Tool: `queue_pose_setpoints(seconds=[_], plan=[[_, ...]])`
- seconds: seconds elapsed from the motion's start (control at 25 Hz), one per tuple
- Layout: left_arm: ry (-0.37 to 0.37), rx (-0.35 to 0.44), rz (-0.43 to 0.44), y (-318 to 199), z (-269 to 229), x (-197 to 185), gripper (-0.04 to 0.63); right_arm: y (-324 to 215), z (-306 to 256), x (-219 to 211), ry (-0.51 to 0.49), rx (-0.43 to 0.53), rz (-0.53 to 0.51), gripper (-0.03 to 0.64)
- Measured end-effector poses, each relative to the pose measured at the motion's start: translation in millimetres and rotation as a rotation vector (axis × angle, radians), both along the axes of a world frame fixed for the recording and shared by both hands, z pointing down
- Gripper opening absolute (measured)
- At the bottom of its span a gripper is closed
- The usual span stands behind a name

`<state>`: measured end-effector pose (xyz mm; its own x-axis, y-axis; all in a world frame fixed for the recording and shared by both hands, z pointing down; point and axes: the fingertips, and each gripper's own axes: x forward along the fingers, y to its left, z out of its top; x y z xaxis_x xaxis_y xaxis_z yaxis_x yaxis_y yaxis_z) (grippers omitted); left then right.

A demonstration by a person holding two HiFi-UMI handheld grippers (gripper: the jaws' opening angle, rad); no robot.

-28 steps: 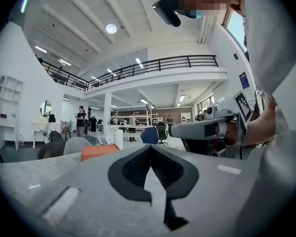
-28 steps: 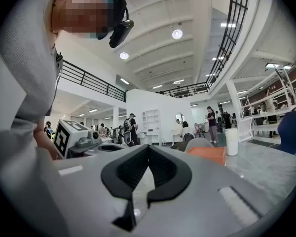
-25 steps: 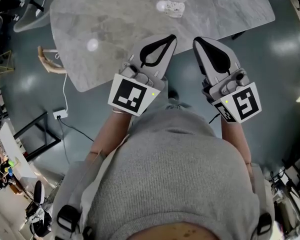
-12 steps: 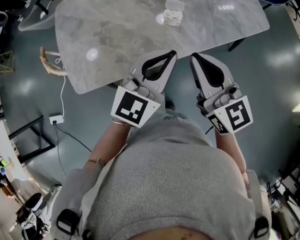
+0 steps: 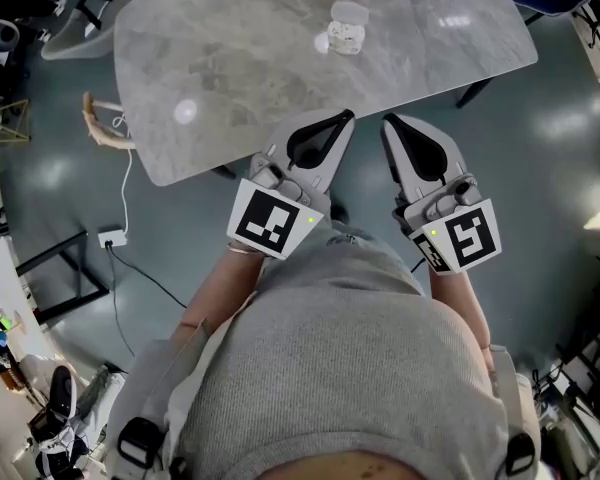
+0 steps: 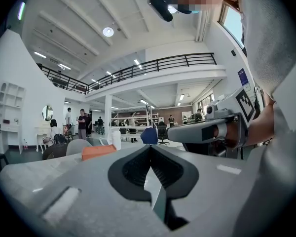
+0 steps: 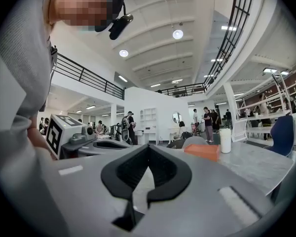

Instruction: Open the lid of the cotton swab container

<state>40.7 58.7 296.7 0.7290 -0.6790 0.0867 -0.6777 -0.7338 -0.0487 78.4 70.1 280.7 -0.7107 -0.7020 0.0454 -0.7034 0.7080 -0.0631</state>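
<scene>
While the head view is watched, the cotton swab container (image 5: 345, 36) is found far across the worktop (image 5: 230, 58), well apart from the left tool (image 5: 346, 118) and right tool (image 5: 388, 121) held off its near edge, its lid too small to be judged. In the left gripper view, then the right, each tool is shown pressed together on nothing; should the lid be down, the body would best be steadied while it is lifted.

Pale swab container (image 5: 342, 36) on table (image 5: 230, 68)
</scene>
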Motion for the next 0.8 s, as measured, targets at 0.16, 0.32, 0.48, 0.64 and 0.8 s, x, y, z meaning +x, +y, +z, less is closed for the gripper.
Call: queue_pose_setpoints(seconds=[0.16,0.32,0.48,0.64,0.8], plan=[[-0.01,0.002,-0.002,1.6,2.0,-1.0,0.0,0.9,2.2,-0.3,-0.002,-0.009,0.001,0.002],[-0.001,0.0,-0.007,0.4,1.2,-3.3,0.0,-0.8,2.0,-1.5,-0.008,-0.015,0.006,0.002],[-0.005,-0.001,-0.003,-0.5,2.3,-4.6,0.0,-2.2,3.0,-2.3,-0.013,-0.02,0.013,0.002],[-0.01,0.006,-0.003,0.4,0.7,-7.2,0.0,-2.1,3.1,-3.3,-0.015,-0.022,0.014,0.002],[-0.016,0.005,-0.002,0.3,1.7,-9.1,0.0,-2.6,2.9,-5.8,-0.016,-0.02,0.013,0.002]])
